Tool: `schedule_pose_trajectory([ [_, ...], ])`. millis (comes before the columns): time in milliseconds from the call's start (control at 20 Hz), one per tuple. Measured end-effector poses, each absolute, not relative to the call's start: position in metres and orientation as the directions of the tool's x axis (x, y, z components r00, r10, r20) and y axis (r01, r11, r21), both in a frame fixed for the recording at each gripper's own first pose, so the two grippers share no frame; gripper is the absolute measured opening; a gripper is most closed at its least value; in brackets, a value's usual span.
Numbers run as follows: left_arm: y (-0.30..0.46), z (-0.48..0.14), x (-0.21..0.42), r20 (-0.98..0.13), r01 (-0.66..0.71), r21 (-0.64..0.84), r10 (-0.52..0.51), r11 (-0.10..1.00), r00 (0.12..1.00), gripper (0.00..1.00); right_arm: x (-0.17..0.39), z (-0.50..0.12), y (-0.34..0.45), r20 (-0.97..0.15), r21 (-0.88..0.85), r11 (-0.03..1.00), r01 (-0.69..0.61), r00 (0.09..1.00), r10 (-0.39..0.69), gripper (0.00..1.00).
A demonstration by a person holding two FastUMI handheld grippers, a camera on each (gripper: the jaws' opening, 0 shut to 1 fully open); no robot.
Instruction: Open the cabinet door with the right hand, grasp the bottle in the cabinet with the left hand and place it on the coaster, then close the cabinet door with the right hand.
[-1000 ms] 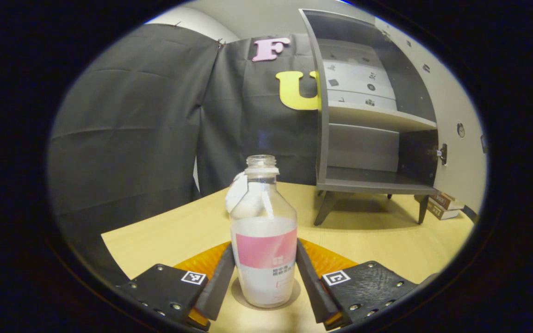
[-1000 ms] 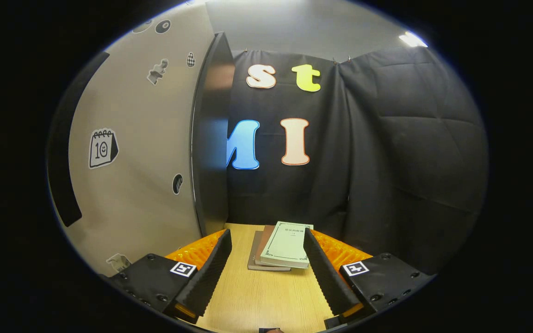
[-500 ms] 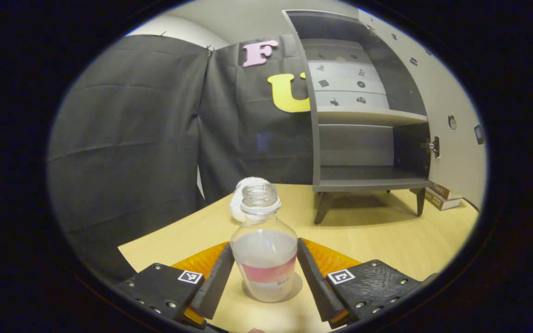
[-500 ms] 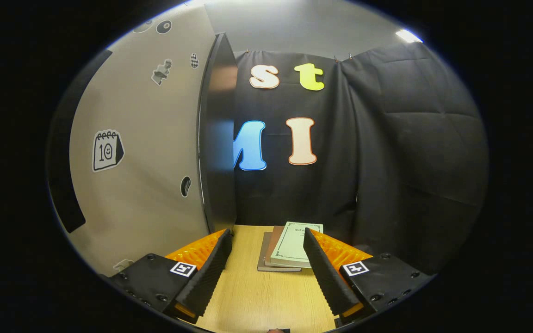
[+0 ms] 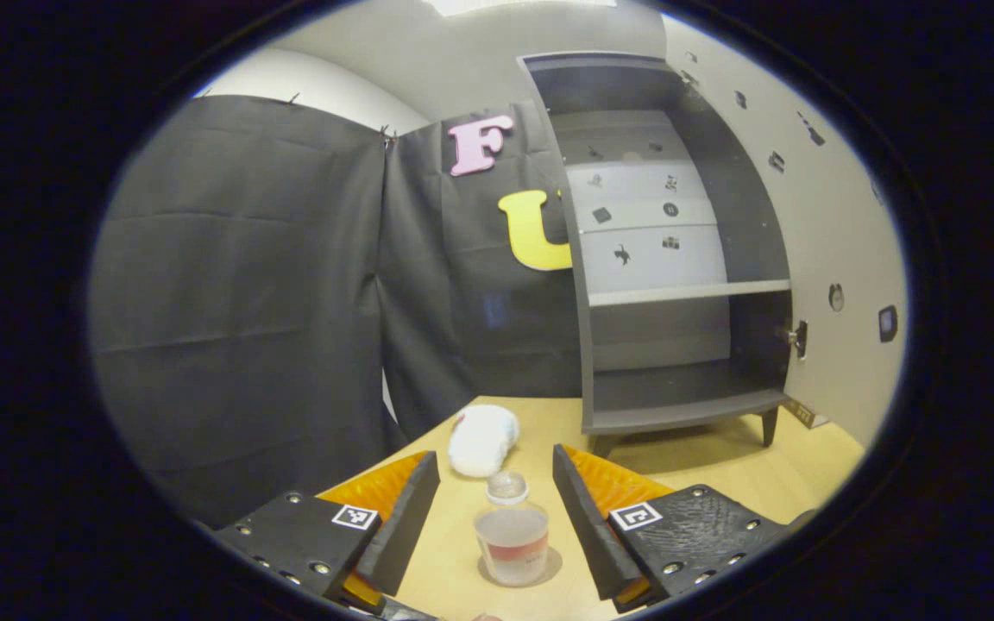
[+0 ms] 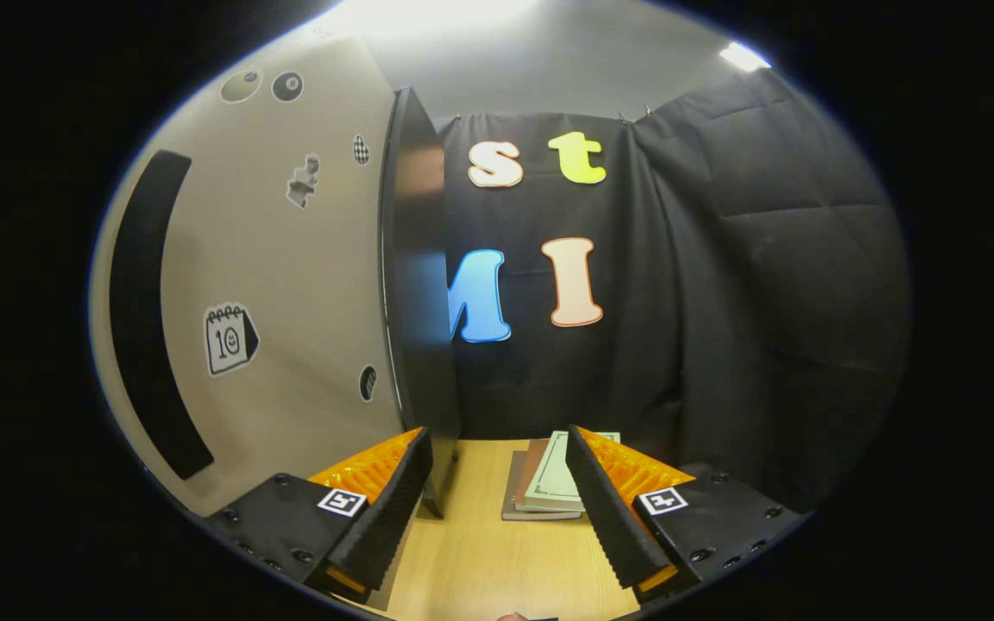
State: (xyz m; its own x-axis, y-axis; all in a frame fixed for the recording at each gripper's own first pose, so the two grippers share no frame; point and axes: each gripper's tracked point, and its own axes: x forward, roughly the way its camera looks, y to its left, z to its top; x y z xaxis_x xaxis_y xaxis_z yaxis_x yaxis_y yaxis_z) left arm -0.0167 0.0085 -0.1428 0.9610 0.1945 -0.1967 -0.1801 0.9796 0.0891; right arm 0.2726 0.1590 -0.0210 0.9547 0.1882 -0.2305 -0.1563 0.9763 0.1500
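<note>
Now that the clear plastic bottle with the pink label (image 5: pixel 512 535) stands by itself on the round brown coaster (image 5: pixel 549 571), the left gripper (image 5: pixel 494 517) has let it go. A second ago the two fingers were tight against the bottle's sides. Now they are spread wide, with a gap on each side, and the bottle looks small and low, so the gripper has gone up and away from it. The bottle is upright and has no cap on.

Just behind it on the pale wooden table (image 5: pixel 704 466) lies a fluffy white ball (image 5: pixel 481 440). Farther back stands the tall grey cabinet (image 5: pixel 678 345) with its shelves bare. Its big beige door with little stickers (image 5: pixel 842 259) swings out wide on the right.

From the right gripper view, the same door (image 6: pixel 290 285) is very near, and its dark edge (image 6: pixel 415 285) sits closer to the right gripper (image 6: pixel 497 509) than a second ago. That gripper's fingers are apart and hold nothing. Some flat books (image 6: pixel 549 483) lie on the table past them.

I think putting the bottle down is done. Only shutting the door is left, and the right gripper looks ready to push it.
</note>
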Motion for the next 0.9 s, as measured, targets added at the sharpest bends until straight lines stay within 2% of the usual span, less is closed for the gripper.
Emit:
schedule_pose_trajectory([
  [50, 0.011, -0.127, -0.018, -0.189, -0.185, 0.1, 0.201, 0.978, 0.961, 0.8, 0.272, -0.016, 0.161, -0.227, 0.16, 0.972, -0.172, 0.952, 0.206, 0.98],
  [350, 0.014, -0.042, -0.022, -0.117, -0.181, 0.066, 0.187, 0.981, 0.975, 0.8, 0.261, 0.014, 0.18, -0.192, 0.191, 0.948, -0.254, 0.938, 0.29, 0.98],
  [450, 0.016, -0.029, -0.017, -0.105, -0.167, 0.034, 0.17, 0.985, 0.98, 0.8, 0.257, 0.024, 0.191, -0.179, 0.21, 0.936, -0.283, 0.93, 0.321, 0.98],
  [500, 0.015, -0.023, -0.014, -0.092, -0.159, 0.016, 0.159, 0.987, 0.983, 0.8, 0.256, 0.03, 0.196, -0.171, 0.217, 0.932, -0.291, 0.928, 0.33, 0.93],
  [650, 0.017, -0.015, -0.006, -0.071, -0.138, -0.003, 0.137, 0.99, 0.988, 0.8, 0.256, 0.038, 0.195, -0.164, 0.21, 0.943, -0.259, 0.941, 0.295, 0.96],
  [900, 0.031, -0.016, 0.003, -0.061, -0.085, 0.0, 0.084, 0.996, 0.995, 0.8, 0.256, 0.044, 0.207, -0.156, 0.346, 0.912, -0.221, 0.945, 0.288, 0.97],
])
